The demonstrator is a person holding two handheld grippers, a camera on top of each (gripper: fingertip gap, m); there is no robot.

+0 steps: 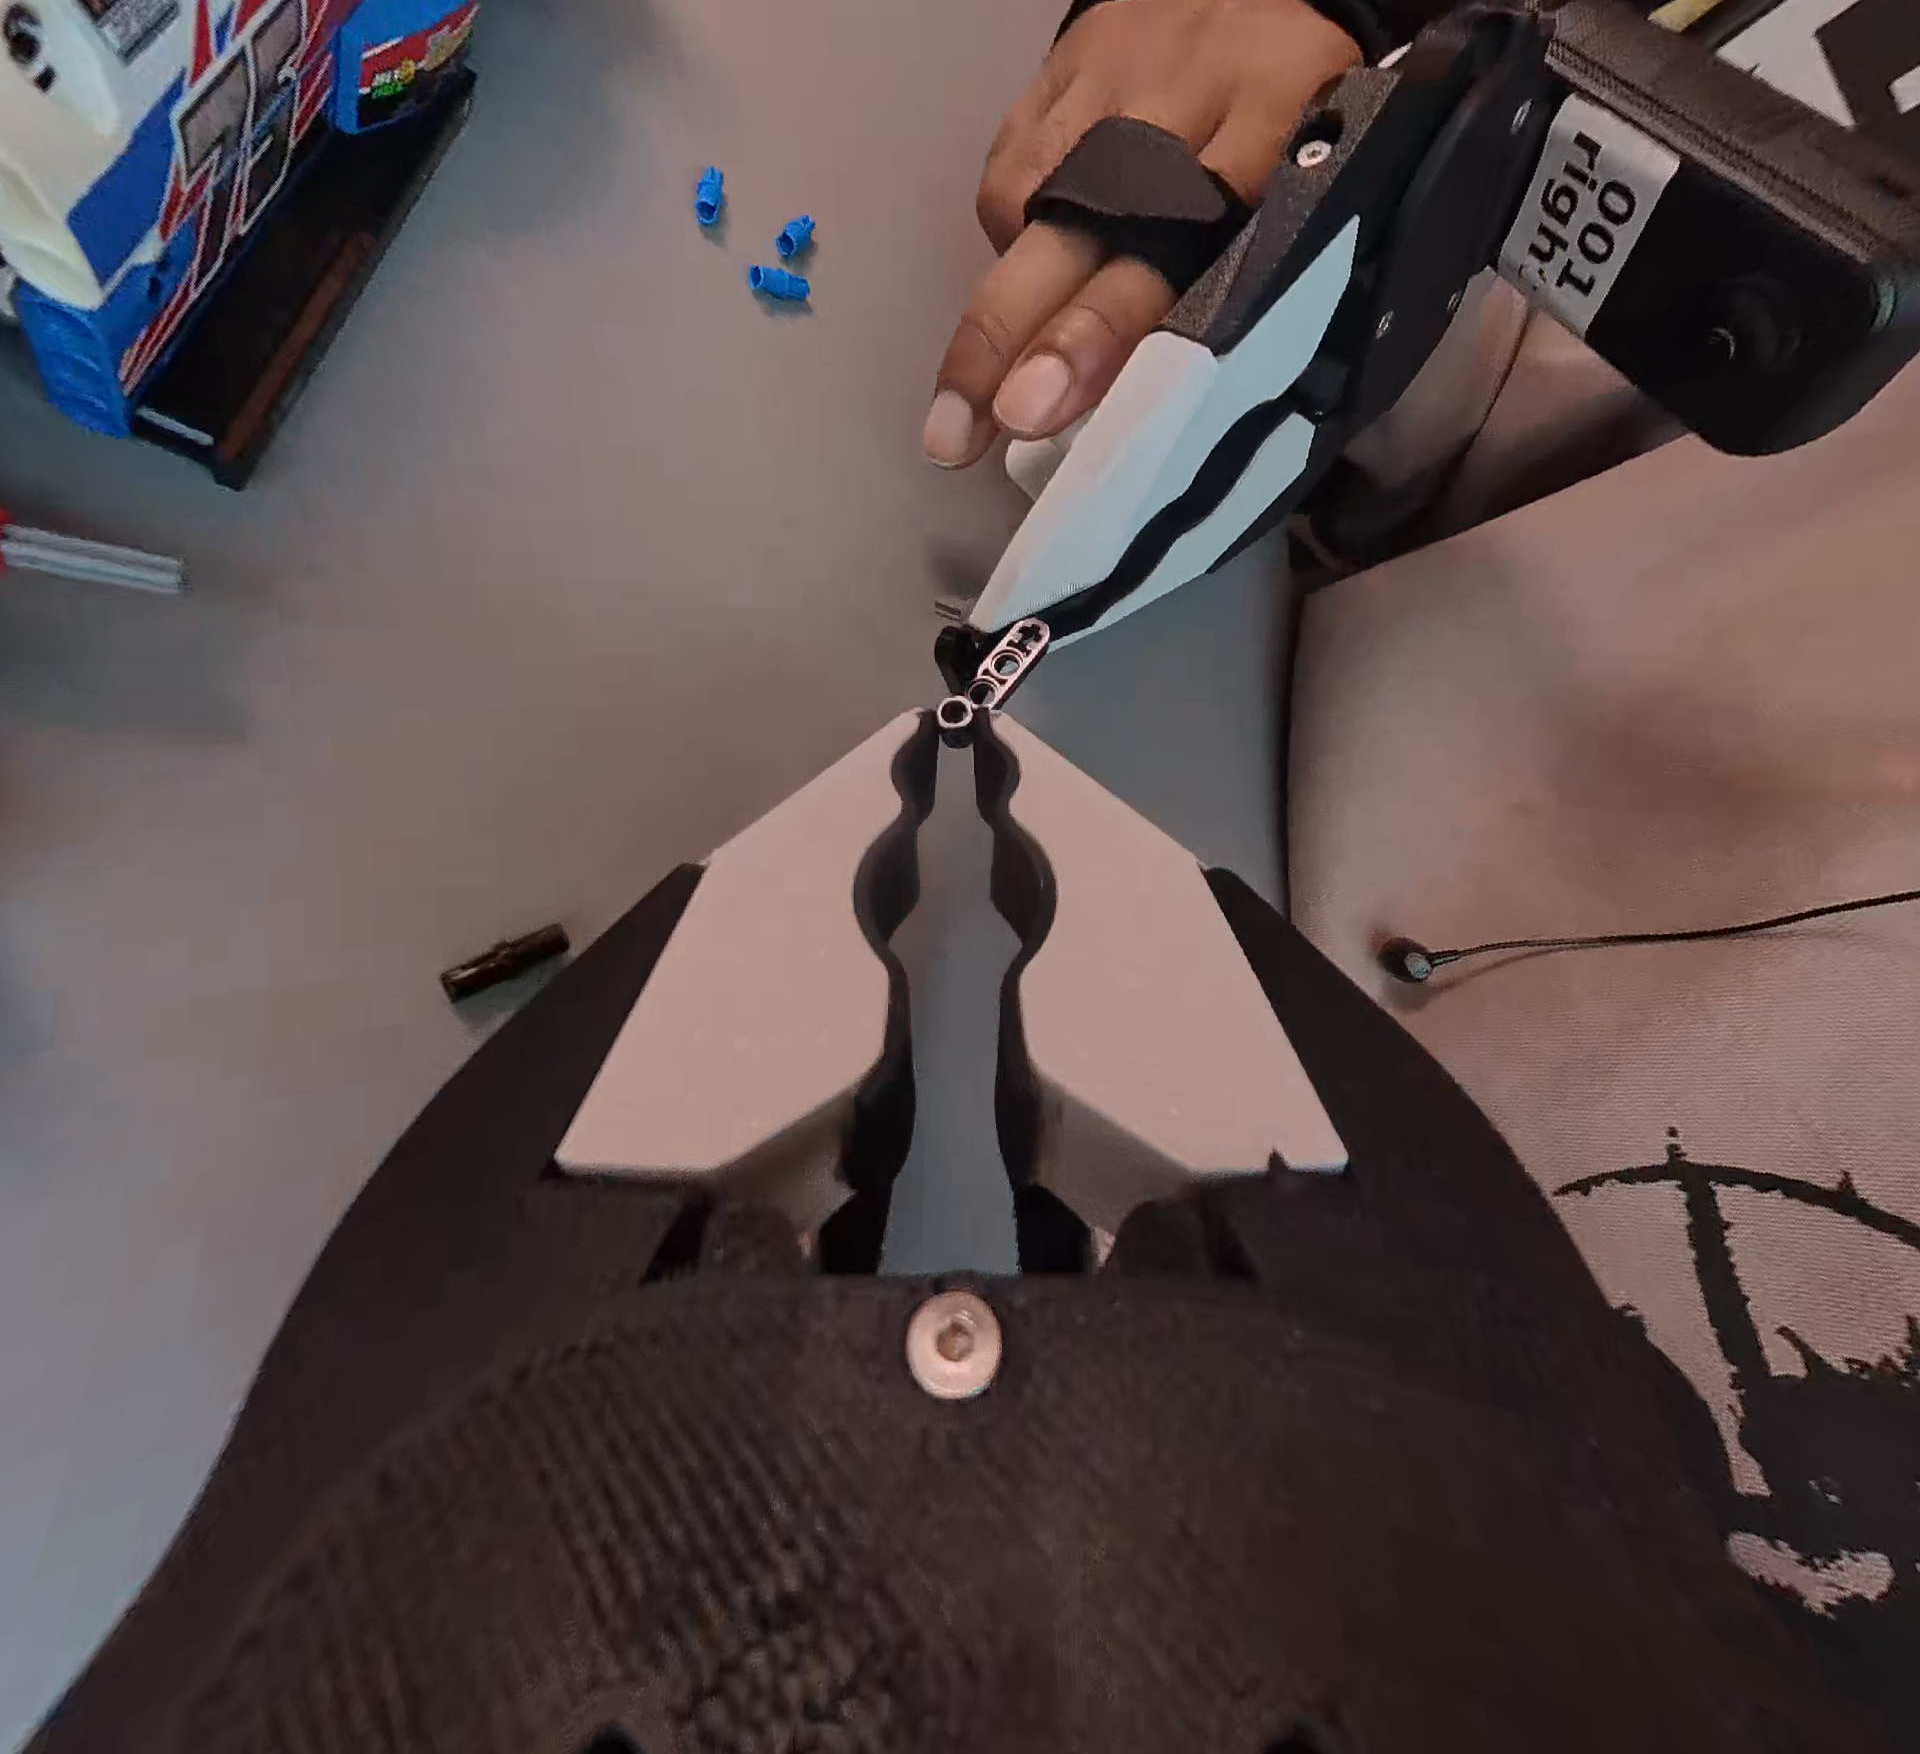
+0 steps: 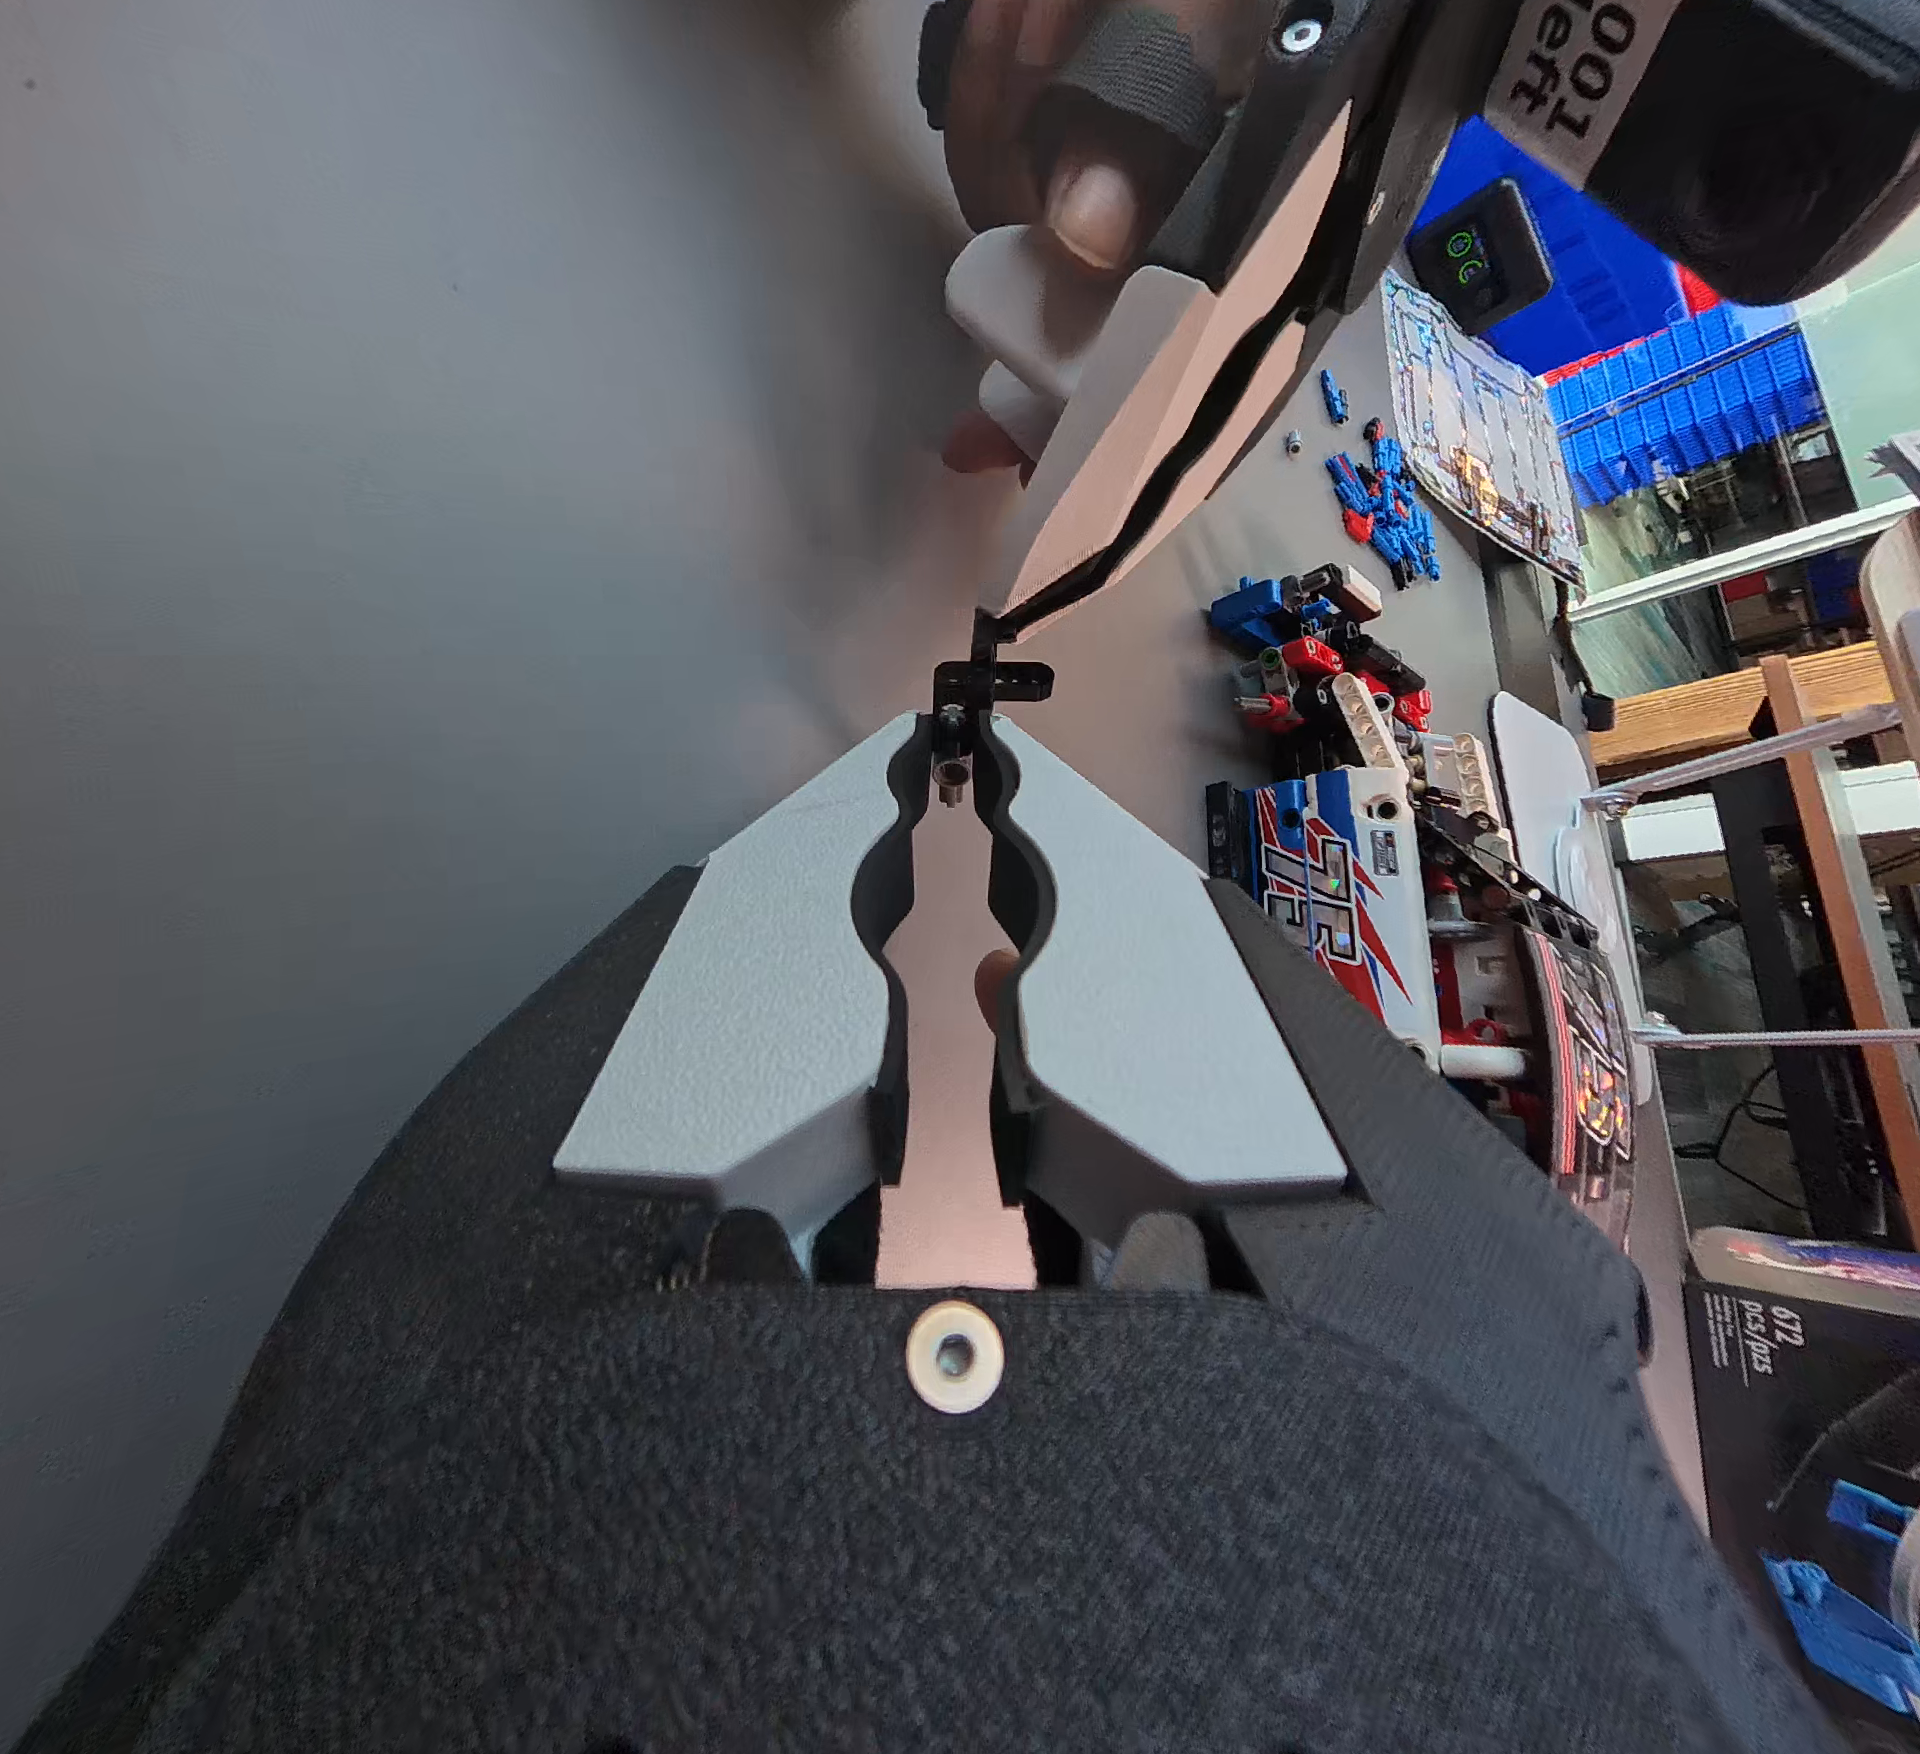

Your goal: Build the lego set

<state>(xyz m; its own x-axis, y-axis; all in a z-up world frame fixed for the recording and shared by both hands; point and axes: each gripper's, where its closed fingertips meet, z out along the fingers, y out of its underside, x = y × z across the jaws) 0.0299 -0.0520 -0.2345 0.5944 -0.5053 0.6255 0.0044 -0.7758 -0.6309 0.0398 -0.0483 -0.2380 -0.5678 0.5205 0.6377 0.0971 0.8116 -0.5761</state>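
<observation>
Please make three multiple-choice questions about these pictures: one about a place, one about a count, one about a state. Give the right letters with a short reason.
1. Where do the loose blue pins lie?
A. on the grey table
B. inside a box
C. in the left gripper

2. How many loose blue pins lie in that group in the left wrist view?
A. one
B. three
C. six

3. In what state is the right gripper?
A. wide open and empty
B. shut on the small grey beam with holes
C. lying on the table

Key: 1 A, they rest on the bare table beyond the left gripper. 2 B, three separate pins show. 3 B, its tips pinch the small grey beam with holes.
</observation>
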